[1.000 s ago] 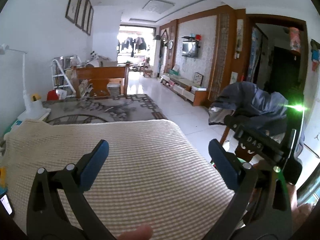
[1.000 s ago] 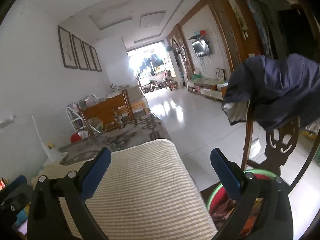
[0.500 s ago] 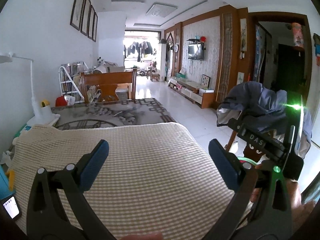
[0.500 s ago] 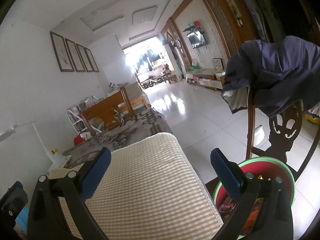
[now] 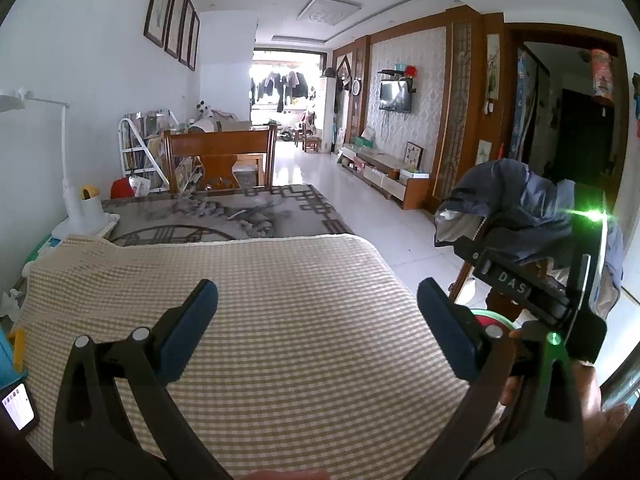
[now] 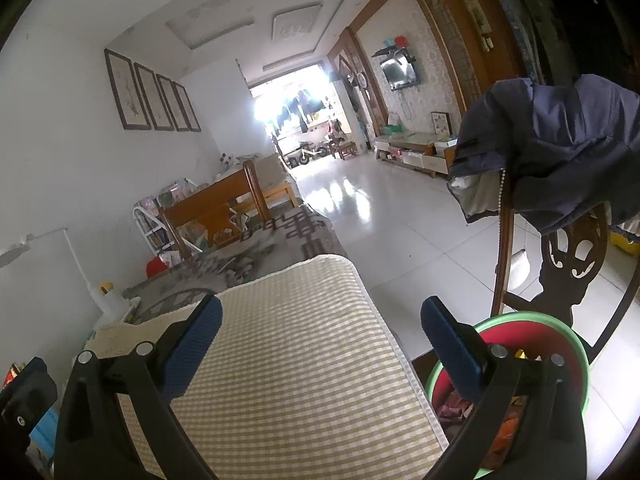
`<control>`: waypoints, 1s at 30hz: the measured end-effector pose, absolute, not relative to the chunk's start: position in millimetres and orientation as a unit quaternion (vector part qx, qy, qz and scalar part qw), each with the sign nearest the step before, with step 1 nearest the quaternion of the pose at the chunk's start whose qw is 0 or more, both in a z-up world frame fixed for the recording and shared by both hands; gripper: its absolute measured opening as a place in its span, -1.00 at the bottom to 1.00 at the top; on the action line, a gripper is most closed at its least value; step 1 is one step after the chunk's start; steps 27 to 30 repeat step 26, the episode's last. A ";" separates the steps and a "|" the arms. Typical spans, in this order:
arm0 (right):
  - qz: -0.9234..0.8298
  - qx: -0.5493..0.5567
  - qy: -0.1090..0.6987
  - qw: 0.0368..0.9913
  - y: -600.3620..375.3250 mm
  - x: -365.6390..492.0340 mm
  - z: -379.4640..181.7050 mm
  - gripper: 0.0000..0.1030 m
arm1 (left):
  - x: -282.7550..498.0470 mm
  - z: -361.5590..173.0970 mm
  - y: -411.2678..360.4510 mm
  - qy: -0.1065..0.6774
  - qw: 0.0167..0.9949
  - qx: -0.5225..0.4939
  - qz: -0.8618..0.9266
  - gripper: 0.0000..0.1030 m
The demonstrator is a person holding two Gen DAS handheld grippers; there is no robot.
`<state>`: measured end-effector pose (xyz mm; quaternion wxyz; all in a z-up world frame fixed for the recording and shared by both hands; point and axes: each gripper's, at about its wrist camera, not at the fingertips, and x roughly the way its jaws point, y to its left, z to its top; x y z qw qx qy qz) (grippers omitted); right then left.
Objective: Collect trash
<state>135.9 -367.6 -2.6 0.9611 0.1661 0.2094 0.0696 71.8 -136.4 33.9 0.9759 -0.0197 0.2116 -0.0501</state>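
My left gripper (image 5: 318, 330) is open and empty above the beige checked cloth (image 5: 256, 300) on the table. My right gripper (image 6: 320, 344) is open and empty over the table's right edge. A red bin with a green rim (image 6: 560, 324) stands on the floor to the right, under the right finger, with crumpled trash (image 6: 452, 406) inside. A sliver of the bin (image 5: 494, 317) shows in the left wrist view, behind the right gripper's body (image 5: 540, 292). No loose trash shows on the cloth.
A wooden chair (image 6: 568, 280) draped with a dark jacket (image 6: 560, 152) stands beside the bin. A white desk lamp (image 5: 76, 200), a phone (image 5: 18, 406) and small items lie at the table's left. A patterned grey cloth (image 5: 224, 216) covers the far table.
Both grippers have tilted and drawn back slightly, so more of the cloth and the bin shows. Both stay open and empty.
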 end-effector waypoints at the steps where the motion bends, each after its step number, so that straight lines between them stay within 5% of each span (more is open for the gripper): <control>1: 0.070 0.165 0.210 0.961 -366.8 136.0 -2.6 0.88 | 72.0 33.7 -136.1 0.212 0.976 -0.020 -0.050 0.90; 17: 0.082 0.134 0.240 0.958 -347.4 145.2 -10.7 0.88 | 79.8 22.7 -121.2 0.248 0.966 -0.054 -0.055 0.90; 30: 0.102 0.023 0.351 0.931 -269.9 195.1 -63.9 0.88 | 88.4 -21.0 -78.5 0.297 0.954 -0.047 -0.007 0.90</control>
